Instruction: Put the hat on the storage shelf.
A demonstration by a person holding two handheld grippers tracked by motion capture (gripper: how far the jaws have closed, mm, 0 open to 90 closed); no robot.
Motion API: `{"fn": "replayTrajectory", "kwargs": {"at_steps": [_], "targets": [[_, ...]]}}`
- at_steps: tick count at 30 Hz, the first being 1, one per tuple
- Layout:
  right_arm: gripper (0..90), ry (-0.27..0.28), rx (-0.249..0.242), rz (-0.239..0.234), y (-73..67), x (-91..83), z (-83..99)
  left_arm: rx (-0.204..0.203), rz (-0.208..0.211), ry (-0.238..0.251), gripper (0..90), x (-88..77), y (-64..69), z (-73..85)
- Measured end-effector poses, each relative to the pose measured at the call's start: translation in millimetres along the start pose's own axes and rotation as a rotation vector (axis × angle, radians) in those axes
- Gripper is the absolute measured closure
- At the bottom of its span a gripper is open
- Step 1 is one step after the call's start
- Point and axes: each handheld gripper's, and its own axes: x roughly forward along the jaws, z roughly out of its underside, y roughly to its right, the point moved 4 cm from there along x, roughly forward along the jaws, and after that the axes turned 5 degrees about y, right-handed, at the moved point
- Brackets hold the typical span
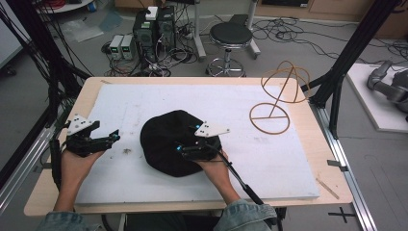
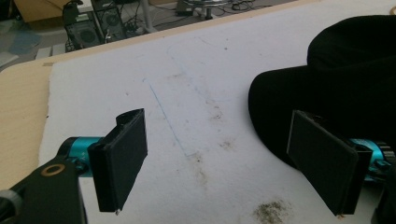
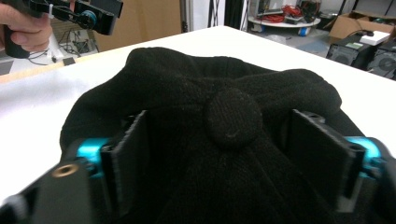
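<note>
A black knitted hat [image 1: 166, 137] lies flat on the white mat [image 1: 269, 154], slightly left of the middle. My right gripper [image 1: 180, 150] hovers low over the hat's near side. Its jaws stand wide apart, open, on either side of the hat's round top button [image 3: 233, 116], with knitted fabric [image 3: 187, 79] bunched between them. My left gripper [image 1: 115, 137] is open above the bare mat, just left of the hat. In the left gripper view [image 2: 224, 172] the hat's edge [image 2: 345, 79] lies behind the right-hand jaw. The left gripper [image 3: 93, 16] also shows far off in the right gripper view.
A wire hat stand [image 1: 279, 98] with a round base stands at the mat's back right. Brown stains [image 1: 127, 151] mark the mat between the grippers. The wooden table edge [image 1: 91, 91] frames the mat. On the floor behind are a stool [image 1: 230, 36] and computer boxes [image 1: 154, 29].
</note>
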Motion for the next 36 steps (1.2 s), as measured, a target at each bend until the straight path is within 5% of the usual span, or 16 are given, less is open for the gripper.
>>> {"fn": "replayTrajectory", "kwargs": {"at_steps": [21, 36], "targets": [[63.1, -0.010, -0.013, 0.008, 2.7, -2.3, 0.4, -0.004, -0.005, 0.003, 20.5, -0.4, -1.1, 0.3], [75.1, 0.002, -0.023, 0.029, 3.8, -5.5, -2.1, -0.003, -0.007, 0.003, 20.5, -0.3, -1.3, 0.2]]}}
